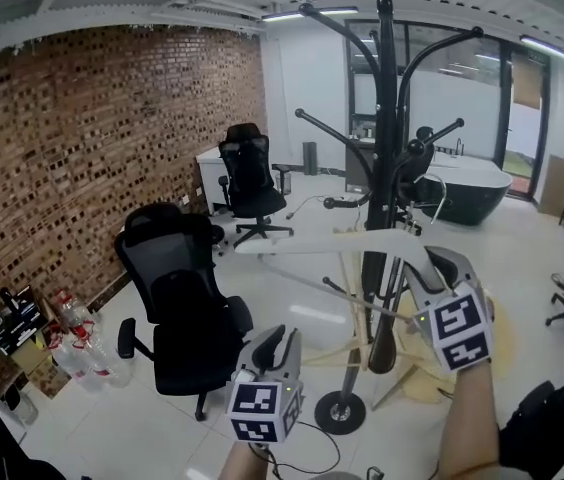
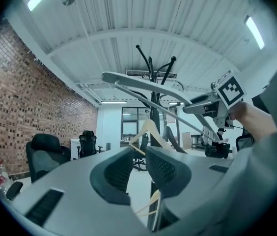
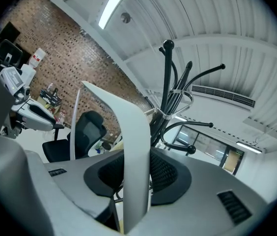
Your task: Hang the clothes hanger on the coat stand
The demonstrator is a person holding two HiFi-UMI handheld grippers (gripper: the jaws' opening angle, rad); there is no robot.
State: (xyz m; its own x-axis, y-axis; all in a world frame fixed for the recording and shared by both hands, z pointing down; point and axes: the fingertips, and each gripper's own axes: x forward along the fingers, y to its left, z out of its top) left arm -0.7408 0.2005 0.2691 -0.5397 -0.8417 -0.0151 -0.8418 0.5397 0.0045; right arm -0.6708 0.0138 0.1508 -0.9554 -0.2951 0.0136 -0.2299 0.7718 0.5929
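My right gripper is clamped on one end of the white clothes hanger, pads pressed on its flat arm. From the jaws the hanger stretches level toward 9 o'clock, crossing the pole of the black coat stand, which rises at 12 o'clock. My left gripper hangs at 7 o'clock, jaws barely apart, nothing between them.

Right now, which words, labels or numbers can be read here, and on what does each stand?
No text can be read in any view.
Bottles by the brick wall: red labels, too small to read.
Small green sign: too blurred to read.
Marker cubes: black and white squares only, no letters.
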